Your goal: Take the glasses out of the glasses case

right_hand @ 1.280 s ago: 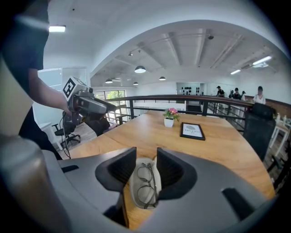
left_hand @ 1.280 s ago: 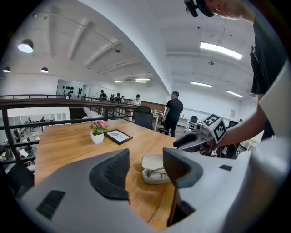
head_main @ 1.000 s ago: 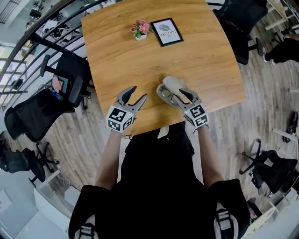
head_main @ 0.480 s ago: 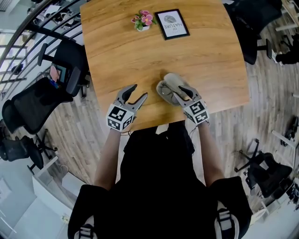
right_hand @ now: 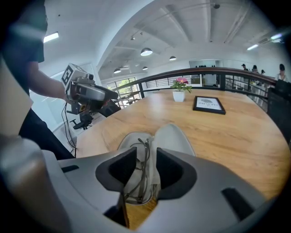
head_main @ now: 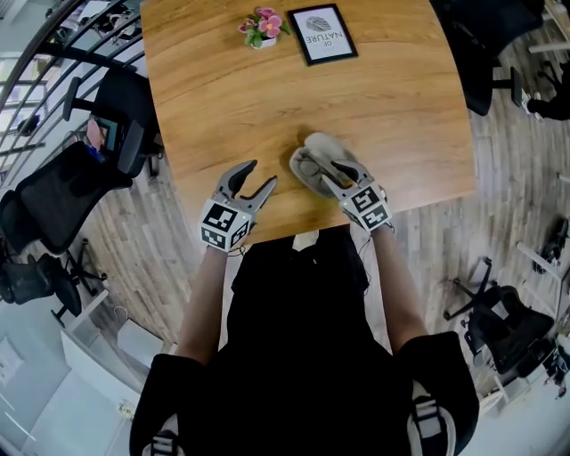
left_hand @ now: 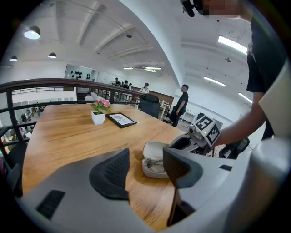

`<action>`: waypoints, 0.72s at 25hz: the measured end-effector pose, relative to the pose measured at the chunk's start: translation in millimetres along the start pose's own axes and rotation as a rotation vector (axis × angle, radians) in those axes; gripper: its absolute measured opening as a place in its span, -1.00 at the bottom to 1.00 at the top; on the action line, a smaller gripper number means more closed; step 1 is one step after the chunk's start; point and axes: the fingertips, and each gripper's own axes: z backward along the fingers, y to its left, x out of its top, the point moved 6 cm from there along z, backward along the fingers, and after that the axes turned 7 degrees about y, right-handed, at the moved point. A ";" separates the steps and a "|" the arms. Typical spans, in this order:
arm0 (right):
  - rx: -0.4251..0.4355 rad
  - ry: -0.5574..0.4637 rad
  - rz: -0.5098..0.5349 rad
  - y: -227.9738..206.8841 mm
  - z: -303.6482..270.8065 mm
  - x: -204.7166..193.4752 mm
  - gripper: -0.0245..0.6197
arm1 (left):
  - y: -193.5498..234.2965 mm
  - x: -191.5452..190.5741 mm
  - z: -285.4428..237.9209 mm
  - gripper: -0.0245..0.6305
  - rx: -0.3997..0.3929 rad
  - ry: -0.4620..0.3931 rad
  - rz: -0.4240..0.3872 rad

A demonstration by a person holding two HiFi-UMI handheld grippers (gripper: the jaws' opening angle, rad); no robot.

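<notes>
Glasses (right_hand: 145, 146) lie folded in the lower half of the open glasses case (head_main: 313, 160), which sits on the bench (head_main: 383, 107) near the person's edge, lid tipped back so the frame is exposed from above. Right tool (head_main: 328, 172) is angled down into the case, jaws apart on either side of the thin frame; the wire runs up the gap between the pads, and I can't see either pad pressing on it, so no grip as I read it. That straddle looks deliberate: lined up along the folded frame, so a squeeze would catch it across its narrow side. Left tool (head_main: 258, 178) hangs over bare wood just beside the case, jaws wide and nothing in them, probably placed to pin the case if it tries to lift with the glasses. Flower pot (head_main: 260, 27) and picture frame (head_main: 325, 34) stand well apart at the far edge, out of the way.
</notes>
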 end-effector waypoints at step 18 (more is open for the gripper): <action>0.008 0.228 0.018 6.3 -41.2 -11.6 -0.76 | 1.0 -16.6 -1.1 -0.20 0.012 0.028 0.033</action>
